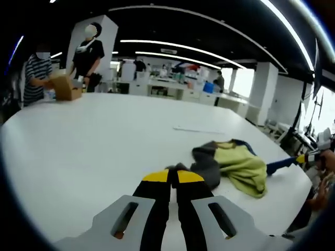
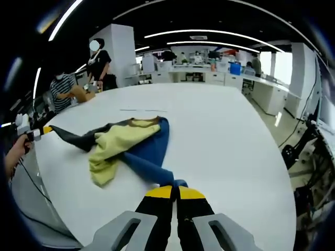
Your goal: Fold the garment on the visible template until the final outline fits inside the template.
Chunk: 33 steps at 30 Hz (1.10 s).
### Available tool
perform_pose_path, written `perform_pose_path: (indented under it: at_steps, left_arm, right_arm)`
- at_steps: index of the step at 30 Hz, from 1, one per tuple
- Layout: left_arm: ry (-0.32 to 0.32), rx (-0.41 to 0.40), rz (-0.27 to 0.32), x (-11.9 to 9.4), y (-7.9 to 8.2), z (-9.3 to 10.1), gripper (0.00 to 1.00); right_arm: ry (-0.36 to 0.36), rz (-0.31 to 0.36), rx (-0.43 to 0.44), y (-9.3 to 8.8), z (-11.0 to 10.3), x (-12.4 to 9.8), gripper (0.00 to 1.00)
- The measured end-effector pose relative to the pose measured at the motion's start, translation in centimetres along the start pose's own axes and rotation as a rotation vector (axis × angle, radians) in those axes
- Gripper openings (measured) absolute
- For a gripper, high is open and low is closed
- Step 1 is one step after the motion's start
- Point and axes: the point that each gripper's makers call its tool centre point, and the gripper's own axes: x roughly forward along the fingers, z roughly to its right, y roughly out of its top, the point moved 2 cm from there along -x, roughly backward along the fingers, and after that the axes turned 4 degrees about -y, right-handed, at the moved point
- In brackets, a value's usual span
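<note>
A crumpled garment lies on the white table [image 1: 94, 146]; it has a yellow-green body [image 1: 243, 167], a dark grey part [image 1: 207, 159] and a blue sleeve [image 1: 277, 165]. My left gripper [image 1: 173, 175] is shut on the edge of the grey part. The right gripper [image 1: 309, 157] enters from the right, holding the blue sleeve's end. In the right gripper view the garment [image 2: 123, 141] stretches between both hands: my right gripper [image 2: 175, 191] is shut on the blue sleeve [image 2: 152, 164], and the left gripper [image 2: 36, 132] holds the grey sleeve [image 2: 78, 138]. A faint thin line [image 2: 144, 110] marks the table beyond it.
Two people stand at the table's far side by a cardboard box [image 1: 65, 86]. The same faint line [image 1: 199, 129] lies beyond the garment. The table edge [image 2: 63, 209] curves close to the grippers. Desks and office equipment [image 2: 220, 70] stand behind.
</note>
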Motion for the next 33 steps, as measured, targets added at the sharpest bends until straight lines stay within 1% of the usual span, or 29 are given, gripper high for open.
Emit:
perform_pose_path:
  at_steps: [2, 4, 6, 10, 11, 12, 14, 15, 18, 20, 21, 23, 24, 25, 28, 29, 30, 31, 32, 33]
  left_arm:
    - [0.021, 0.016, -0.013, -0.1, -0.3, -0.7, 0.01]
    - [0.05, 0.054, -0.03, -0.3, -0.6, -1.7, 0.01]
    - [0.075, 0.071, -0.047, -0.4, -1.0, -2.5, 0.01]
    - [0.111, 0.068, -0.053, -0.6, -1.5, -4.1, 0.01]
    - [0.118, 0.07, -0.044, -0.6, -1.5, -4.5, 0.01]
    - [0.119, 0.073, -0.031, -0.6, -1.4, -4.8, 0.01]
    - [0.121, 0.068, -0.035, -0.5, -1.7, -5.4, 0.01]
    - [0.122, 0.078, -0.041, -0.4, -1.8, -5.6, 0.01]
    - [0.135, 0.098, -0.059, -0.1, -2.3, -6.6, 0.01]
    - [0.153, 0.126, -0.079, -0.1, -2.6, -7.4, 0.01]
    - [0.155, 0.131, -0.092, 0.0, -2.8, -7.7, 0.01]
    - [0.156, 0.13, -0.102, 0.2, -3.0, -8.2, 0.01]
    - [0.166, 0.153, -0.119, 0.1, -3.2, -8.6, 0.01]
    - [0.174, 0.158, -0.132, 0.2, -3.3, -8.9, 0.01]
    - [0.185, 0.137, -0.145, 0.5, -3.7, -9.8, 0.01]
    - [0.194, 0.151, -0.151, 0.5, -3.7, -10.0, 0.01]
    - [0.22, 0.218, -0.167, 0.2, -3.6, -10.4, 0.01]
    - [0.233, 0.265, -0.18, 0.3, -3.7, -10.7, 0.01]
    - [0.242, 0.287, -0.193, 0.3, -3.9, -10.8, 0.01]
    - [0.244, 0.25, -0.196, 0.4, -4.2, -10.9, 0.01]
  right_arm:
    - [-0.002, -0.008, -0.011, 0.1, 0.4, 0.0, 0.0]
    - [0.001, -0.013, -0.001, 0.3, 0.9, 0.1, 0.0]
    - [0.001, -0.022, 0.003, 0.2, 1.3, 0.2, 0.0]
    - [-0.021, -0.062, -0.02, -0.3, 2.6, 0.4, 0.0]
    - [-0.026, -0.065, -0.019, -0.3, 2.9, 0.5, 0.0]
    - [-0.03, -0.068, -0.011, -0.4, 3.3, 0.6, 0.0]
    - [-0.028, -0.073, 0.013, -0.5, 3.8, 0.8, 0.0]
    - [-0.018, -0.083, 0.04, -0.6, 4.0, 0.9, 0.0]
    - [-0.009, -0.088, 0.068, -0.7, 4.5, 1.0, 0.0]
    - [-0.023, -0.076, 0.092, -0.5, 5.4, 1.1, 0.0]
    - [-0.024, -0.083, 0.123, -0.6, 5.8, 1.1, 0.0]
    - [-0.025, -0.078, 0.146, -0.6, 6.4, 1.1, 0.0]
    - [-0.028, -0.08, 0.149, -0.6, 6.6, 1.1, 0.0]
    - [-0.031, -0.083, 0.152, -0.7, 6.8, 1.1, 0.0]
    - [-0.047, -0.101, 0.141, -1.0, 7.6, 1.3, 0.0]
    - [-0.049, -0.106, 0.134, -1.1, 7.8, 1.4, 0.0]
    - [-0.061, -0.112, 0.137, -1.2, 8.2, 1.6, 0.0]
    - [-0.065, -0.116, 0.137, -1.3, 8.5, 1.7, 0.0]
    - [-0.066, -0.122, 0.131, -1.3, 8.8, 1.7, 0.0]
    - [-0.074, -0.133, 0.117, -1.5, 9.2, 1.8, 0.0]
